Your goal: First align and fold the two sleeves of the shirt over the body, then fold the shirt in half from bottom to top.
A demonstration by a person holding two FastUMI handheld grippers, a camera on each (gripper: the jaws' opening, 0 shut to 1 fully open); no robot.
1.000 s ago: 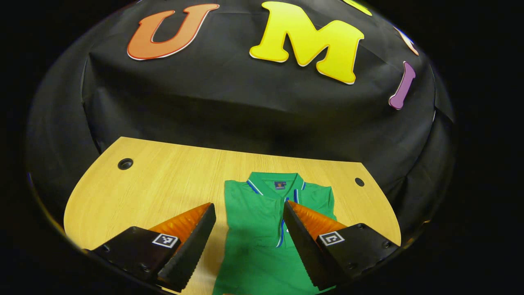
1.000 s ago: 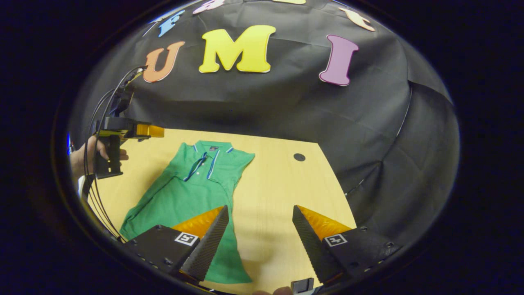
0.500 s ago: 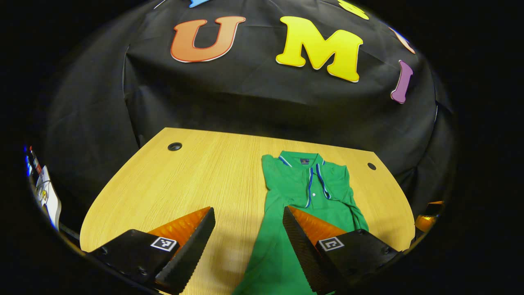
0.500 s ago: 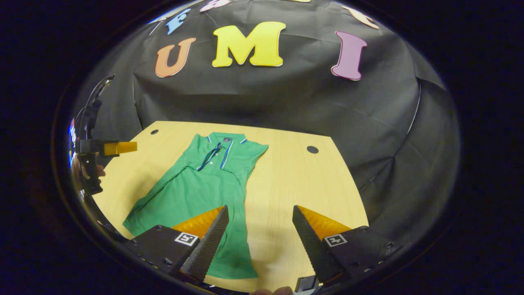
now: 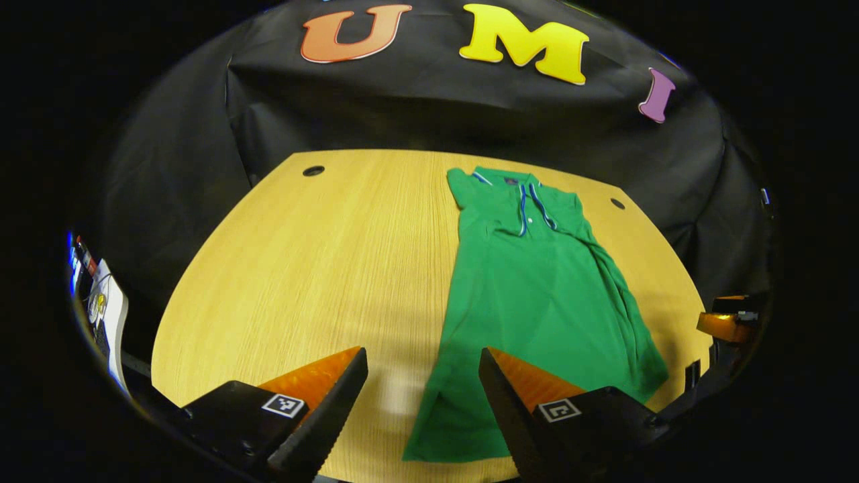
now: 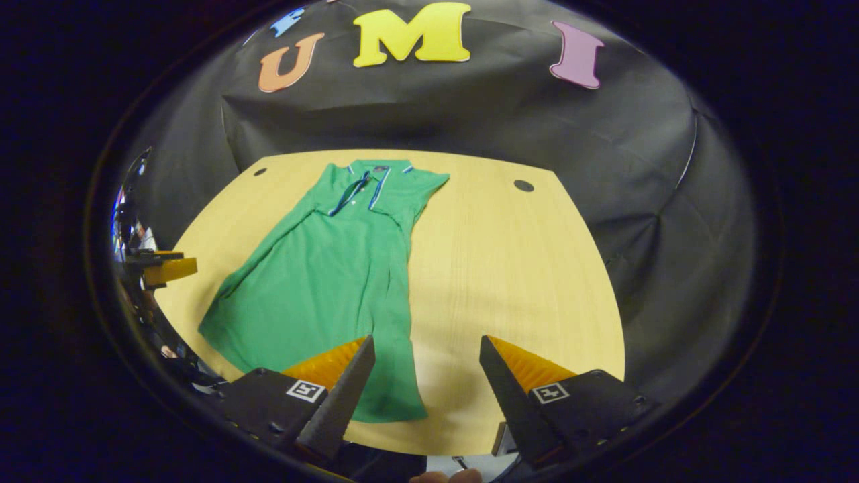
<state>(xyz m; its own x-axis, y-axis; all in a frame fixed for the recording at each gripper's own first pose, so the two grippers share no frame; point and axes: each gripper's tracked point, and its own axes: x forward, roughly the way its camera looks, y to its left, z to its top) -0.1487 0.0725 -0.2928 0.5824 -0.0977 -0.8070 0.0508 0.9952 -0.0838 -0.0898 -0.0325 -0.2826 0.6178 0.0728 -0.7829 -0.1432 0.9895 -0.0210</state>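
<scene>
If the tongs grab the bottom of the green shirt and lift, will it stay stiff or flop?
Probably flop: the green shirt lies flat and creased on the table, like thin cloth. It looks light, so it should lift easily. One pinched corner would likely leave the rest sagging.

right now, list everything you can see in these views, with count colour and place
shirt: one, green, lying flat lengthwise on the table, collar at the far end, sleeves folded over the body
table: one, light wood
cable holes: two, dark, at the table's far corners
booth wall: one, black cloth, behind the table
left gripper: one, open, above the shirt's near left hem corner
right gripper: one, open, above the shirt's near right hem corner
</scene>
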